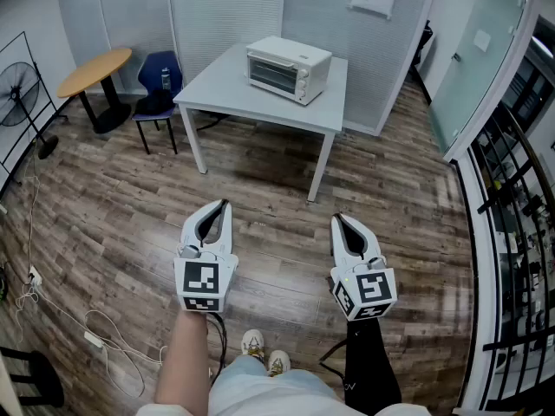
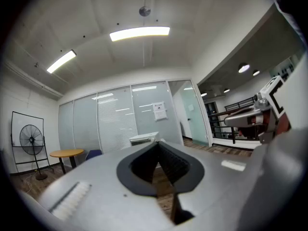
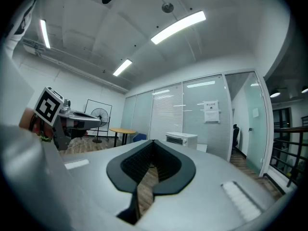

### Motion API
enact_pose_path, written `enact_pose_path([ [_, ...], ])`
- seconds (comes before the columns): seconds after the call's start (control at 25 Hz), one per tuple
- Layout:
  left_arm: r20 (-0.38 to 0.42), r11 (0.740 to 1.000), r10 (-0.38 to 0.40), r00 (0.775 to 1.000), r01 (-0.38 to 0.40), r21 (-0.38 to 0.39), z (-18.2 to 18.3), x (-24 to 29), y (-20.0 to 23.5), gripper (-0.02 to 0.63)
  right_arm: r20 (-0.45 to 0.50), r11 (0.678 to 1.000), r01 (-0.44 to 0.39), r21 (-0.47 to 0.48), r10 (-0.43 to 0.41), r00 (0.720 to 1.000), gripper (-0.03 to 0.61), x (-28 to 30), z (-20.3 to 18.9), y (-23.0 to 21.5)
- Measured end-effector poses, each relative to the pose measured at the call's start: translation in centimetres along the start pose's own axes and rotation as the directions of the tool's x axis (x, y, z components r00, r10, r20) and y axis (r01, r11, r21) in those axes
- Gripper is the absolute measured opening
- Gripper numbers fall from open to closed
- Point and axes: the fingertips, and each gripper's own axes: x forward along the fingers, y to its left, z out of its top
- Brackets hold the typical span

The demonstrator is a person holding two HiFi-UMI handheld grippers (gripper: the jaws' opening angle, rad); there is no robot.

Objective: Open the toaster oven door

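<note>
- Head view: the toaster oven (image 1: 288, 68) sits on a pale grey surface (image 1: 224, 89) across the room, its glass door (image 1: 273, 75) shut and turned toward me. I'm holding the left gripper (image 1: 224, 204) and the right gripper (image 1: 338, 218) side by side over the wooden floor (image 1: 130, 232), well apart from the oven (both point roughly its way). A round wooden table (image 1: 95, 69) and a blue chair (image 1: 160, 81) stand left of the surface.
- Left gripper view: the fingers are closed tip to tip with nothing between them. The toaster oven (image 2: 143, 138) shows small just above the tips, and a standing fan (image 2: 30, 139) is far left.
- Right gripper view: these fingers are closed too, and empty. The toaster oven (image 3: 181, 139) shows just right of the tips, far off.
</note>
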Motion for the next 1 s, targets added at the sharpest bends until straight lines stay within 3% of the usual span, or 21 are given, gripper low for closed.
enact_pose_path([
  [0.6,0.019,0.999,-0.036,0.999,0.037,-0.02,-1.6,4.6,7.1,0.055,0.009,0.998,0.038,0.043,-0.038,0.999,0.003,8.2,0.0,2.3],
  [1.0,0.03,0.999,-0.025,0.999,0.027,-0.041,-2.7,11.3,9.5,0.055,0.025,0.999,0.016,0.043,-0.017,1.0,0.003,15.6,-0.6,-0.5],
])
